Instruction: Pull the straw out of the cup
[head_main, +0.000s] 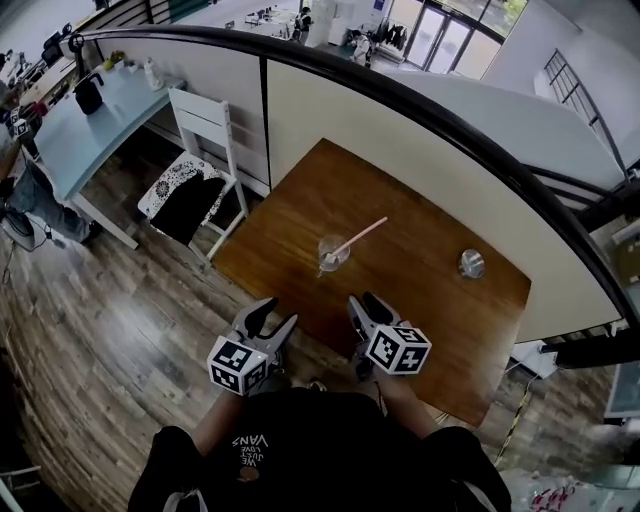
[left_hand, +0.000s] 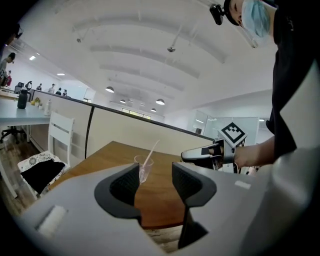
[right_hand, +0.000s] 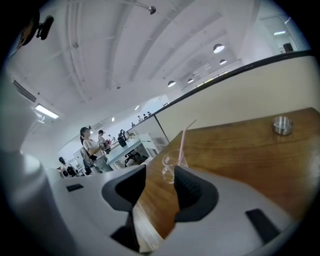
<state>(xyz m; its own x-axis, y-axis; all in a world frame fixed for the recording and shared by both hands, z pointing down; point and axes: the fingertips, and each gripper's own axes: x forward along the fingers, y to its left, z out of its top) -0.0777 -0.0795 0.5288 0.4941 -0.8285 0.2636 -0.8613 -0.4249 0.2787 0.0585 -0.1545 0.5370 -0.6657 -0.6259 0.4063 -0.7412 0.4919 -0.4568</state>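
A clear plastic cup stands near the middle of the wooden table, with a pink straw leaning out of it toward the far right. Both grippers hover over the table's near edge, short of the cup. My left gripper is open and empty; its own view shows the cup and straw ahead, past the left jaw. My right gripper is open too, with nothing between its jaws. In the right gripper view the cup and straw sit just beyond the jaws.
A small metal cup stands on the table's right part and shows in the right gripper view. A white chair stands left of the table. A curved partition wall runs behind the table.
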